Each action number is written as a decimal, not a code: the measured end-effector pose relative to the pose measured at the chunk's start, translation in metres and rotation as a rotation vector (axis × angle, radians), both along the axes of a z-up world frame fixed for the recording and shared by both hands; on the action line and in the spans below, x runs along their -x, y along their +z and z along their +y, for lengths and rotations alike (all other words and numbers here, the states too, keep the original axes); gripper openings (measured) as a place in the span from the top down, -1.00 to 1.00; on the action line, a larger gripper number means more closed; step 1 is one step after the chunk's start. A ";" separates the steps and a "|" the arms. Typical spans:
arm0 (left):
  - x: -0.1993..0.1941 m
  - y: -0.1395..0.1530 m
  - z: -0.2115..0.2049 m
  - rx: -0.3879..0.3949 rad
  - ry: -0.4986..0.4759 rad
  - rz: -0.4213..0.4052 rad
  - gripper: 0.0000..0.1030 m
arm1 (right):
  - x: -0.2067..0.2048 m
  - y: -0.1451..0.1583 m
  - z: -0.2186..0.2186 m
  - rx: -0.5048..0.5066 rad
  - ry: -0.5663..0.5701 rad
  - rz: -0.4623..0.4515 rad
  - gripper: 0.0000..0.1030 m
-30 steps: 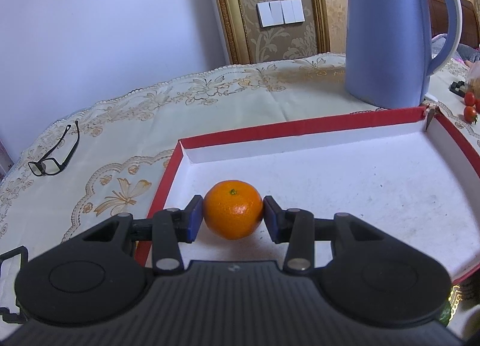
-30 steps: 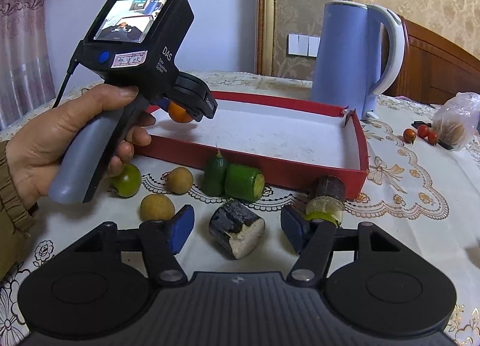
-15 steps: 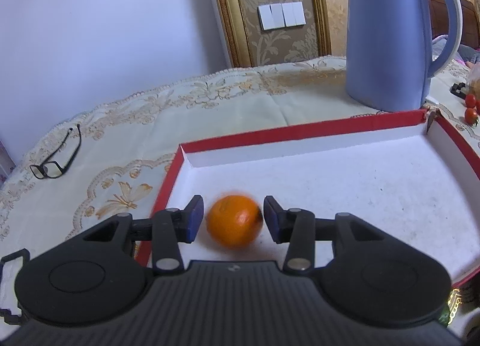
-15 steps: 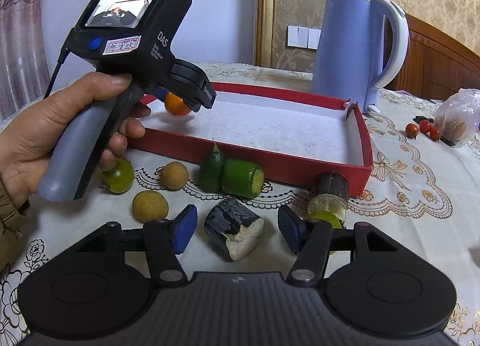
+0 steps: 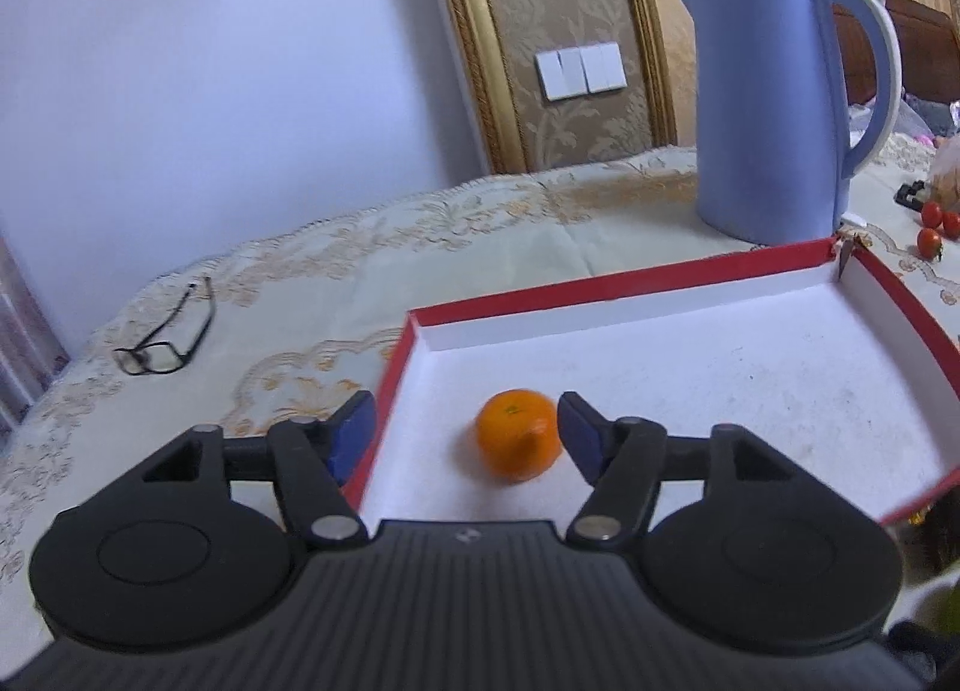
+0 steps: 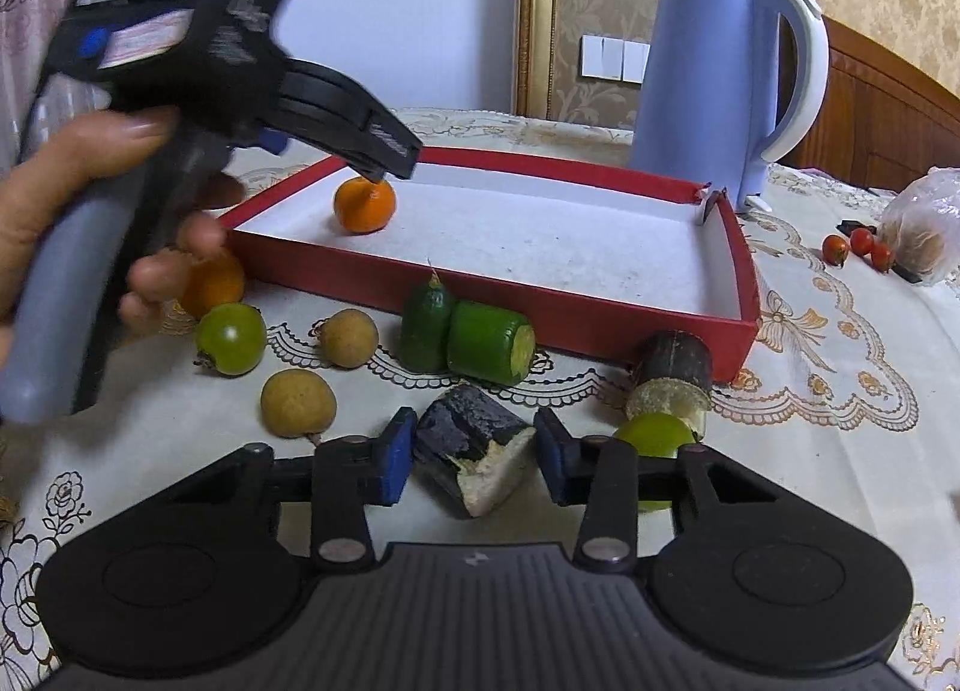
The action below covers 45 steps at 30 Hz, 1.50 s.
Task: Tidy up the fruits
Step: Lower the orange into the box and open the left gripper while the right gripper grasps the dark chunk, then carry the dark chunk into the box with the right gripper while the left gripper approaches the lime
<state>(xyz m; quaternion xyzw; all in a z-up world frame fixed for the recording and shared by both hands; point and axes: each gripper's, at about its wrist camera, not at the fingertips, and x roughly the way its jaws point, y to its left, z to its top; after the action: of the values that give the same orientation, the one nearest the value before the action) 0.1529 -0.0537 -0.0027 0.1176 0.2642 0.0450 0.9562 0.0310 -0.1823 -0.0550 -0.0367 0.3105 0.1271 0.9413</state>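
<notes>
An orange [image 5: 516, 434] lies free on the white floor of the red box [image 5: 660, 274]. My left gripper [image 5: 467, 436] is opening; its right pad stands just beside the orange and its left pad is outside the box's left wall. In the right wrist view a hand holds that gripper [image 6: 384, 157] above the orange [image 6: 364, 205]. My right gripper [image 6: 475, 460] is closing on a dark-skinned sugarcane piece [image 6: 474, 451] lying on the tablecloth, and both pads touch its sides.
In front of the red box [image 6: 492, 295] lie two green cucumber pieces [image 6: 462, 331], two brown round fruits [image 6: 298, 403], a green fruit [image 6: 231, 338], another orange [image 6: 213, 283], a second sugarcane piece [image 6: 672, 373] and a lime [image 6: 654, 439]. A blue kettle [image 6: 714, 85] stands behind; glasses [image 5: 165, 340] lie left.
The left jaws opened and let the orange go; it now rests in the box while the gripper drew back and up. The right jaws narrowed onto the dark sugarcane piece.
</notes>
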 end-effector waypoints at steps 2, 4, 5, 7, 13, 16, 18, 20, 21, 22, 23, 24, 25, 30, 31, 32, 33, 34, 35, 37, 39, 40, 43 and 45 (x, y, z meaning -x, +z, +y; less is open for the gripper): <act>0.012 0.005 0.005 0.011 0.001 -0.015 -0.30 | 0.000 0.000 0.000 -0.002 -0.001 -0.002 0.20; 0.020 0.007 0.008 0.022 0.000 -0.025 -0.33 | -0.001 0.000 0.000 -0.006 -0.001 -0.003 0.20; 0.024 0.009 0.010 0.027 0.003 -0.026 -0.33 | -0.001 -0.001 -0.001 -0.008 -0.001 -0.003 0.20; 0.030 0.011 0.012 0.038 -0.001 -0.027 -0.33 | -0.001 0.000 -0.001 -0.013 0.002 -0.003 0.21; 0.047 0.016 0.015 0.056 0.000 -0.048 -0.54 | 0.003 0.004 -0.001 -0.022 0.007 -0.017 0.21; 0.053 0.017 0.014 0.044 0.012 -0.064 -0.67 | 0.006 0.008 -0.003 -0.024 0.009 -0.033 0.21; 0.057 0.017 0.014 0.050 0.012 -0.065 -0.69 | 0.008 0.013 -0.004 -0.026 0.009 -0.046 0.21; 0.063 0.019 0.015 0.064 0.010 -0.070 -0.83 | 0.009 0.018 -0.006 -0.023 0.008 -0.065 0.21; 0.065 0.019 0.015 0.064 0.010 -0.073 -0.89 | 0.009 0.021 -0.007 -0.021 0.006 -0.074 0.21; 0.067 0.020 0.014 0.062 0.012 -0.081 -0.95 | 0.008 0.024 -0.008 -0.021 0.003 -0.084 0.21; 0.069 0.020 0.014 0.057 0.011 -0.088 -0.95 | 0.008 0.027 -0.010 -0.021 0.000 -0.092 0.21; 0.071 0.019 0.013 0.052 0.009 -0.090 -0.96 | 0.007 0.030 -0.012 -0.022 -0.003 -0.100 0.21; 0.073 0.020 0.013 0.049 0.009 -0.090 -0.99 | 0.007 0.033 -0.013 -0.021 -0.008 -0.108 0.21; 0.078 0.018 0.015 0.062 0.001 -0.075 -1.00 | 0.001 0.048 -0.020 -0.029 -0.028 -0.148 0.21; 0.079 0.017 0.015 0.063 0.000 -0.073 -1.00 | 0.000 0.051 -0.021 -0.032 -0.031 -0.155 0.20; 0.080 0.017 0.015 0.065 0.000 -0.072 -1.00 | -0.002 0.053 -0.022 -0.034 -0.033 -0.161 0.20; 0.081 0.016 0.016 0.066 -0.001 -0.070 -1.00 | -0.003 0.056 -0.023 -0.037 -0.034 -0.168 0.20; 0.082 0.016 0.017 0.067 -0.003 -0.066 -1.00 | -0.006 0.058 -0.023 -0.040 -0.037 -0.173 0.20; 0.082 0.015 0.017 0.067 -0.001 -0.063 -1.00 | -0.008 0.060 -0.024 -0.042 -0.041 -0.177 0.21; 0.083 0.014 0.019 0.070 0.002 -0.060 -1.00 | -0.013 0.063 -0.026 -0.045 -0.046 -0.183 0.20; 0.084 0.013 0.021 0.078 0.004 -0.054 -1.00 | -0.019 0.066 -0.027 -0.047 -0.047 -0.186 0.20; 0.085 0.013 0.023 0.082 0.006 -0.051 -1.00 | -0.022 0.067 -0.028 -0.050 -0.048 -0.187 0.20; 0.087 0.011 0.026 0.093 0.011 -0.043 -1.00 | -0.035 0.069 -0.030 -0.059 -0.045 -0.178 0.20; 0.089 0.010 0.027 0.097 0.012 -0.038 -1.00 | -0.043 0.070 -0.031 -0.063 -0.046 -0.171 0.20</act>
<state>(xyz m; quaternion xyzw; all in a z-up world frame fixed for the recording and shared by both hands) 0.0643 -0.0263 0.0076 0.0687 0.2484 0.0403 0.9654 0.0738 -0.2135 0.0147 -0.0105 0.2254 0.1115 0.9678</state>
